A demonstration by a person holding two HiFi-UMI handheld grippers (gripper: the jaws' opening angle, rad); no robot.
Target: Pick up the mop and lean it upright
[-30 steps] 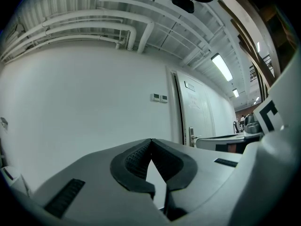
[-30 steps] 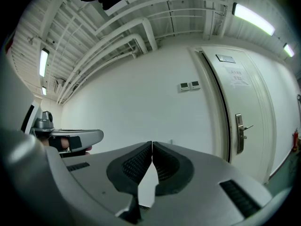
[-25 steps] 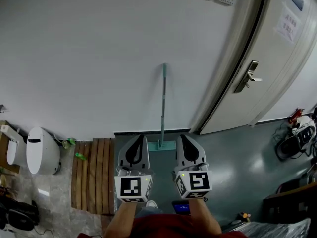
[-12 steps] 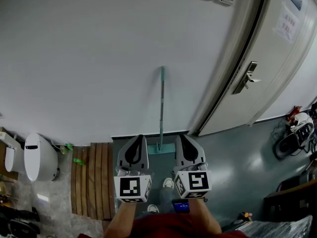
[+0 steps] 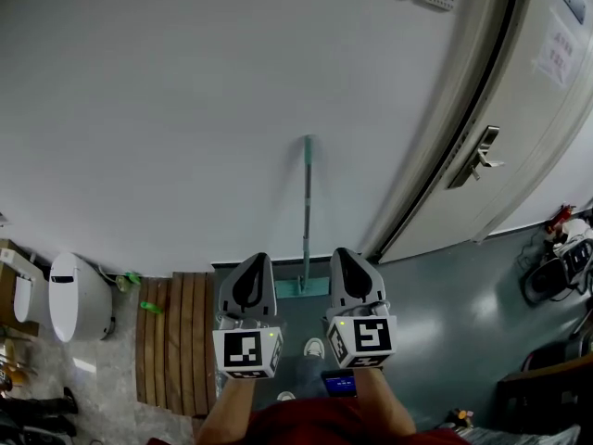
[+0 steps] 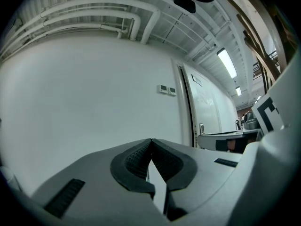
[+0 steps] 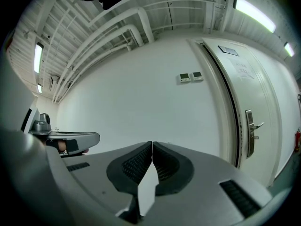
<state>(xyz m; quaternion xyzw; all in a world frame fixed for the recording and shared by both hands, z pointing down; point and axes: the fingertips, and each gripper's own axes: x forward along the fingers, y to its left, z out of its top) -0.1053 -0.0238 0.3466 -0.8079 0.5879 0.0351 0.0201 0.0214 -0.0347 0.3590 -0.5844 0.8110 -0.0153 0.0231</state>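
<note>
Against the wall: mop (image 5: 307, 211) stands upright, teal handle running up the white wall (image 5: 185, 109), flat head down where wall meets floor (image 5: 445, 295).
Mop contact: handle top looks to rest on the wall; I cannot tell how firmly.
Task state: judged done or nearly so, since the mop already leans upright and nothing holds it.
Left hand-held gripper (image 5: 258, 258): jaws pressed together, nothing between them, pointing level at the wall, short of the mop head and just left of it.
Right hand-held gripper (image 5: 340, 252): jaws pressed together too, empty, level, just right of the mop head.
Near the feet: one shoe (image 5: 315, 346) on the floor below the two grippers, close to the mop head.
Left side: wooden slat mat (image 5: 176, 327) on the floor beside the mop head.
Right side: door (image 5: 528, 137) with lever handle (image 5: 477, 156), frame near the mop.
Risk 1: lean looks steep, so a knock from either closed gripper or the shoe could tip the handle off the wall.
Risk 2: floor looks smooth, so the head may slide out and drop the handle.
Risk 3: handle could skid sideways along the bare wall toward the door frame.
</note>
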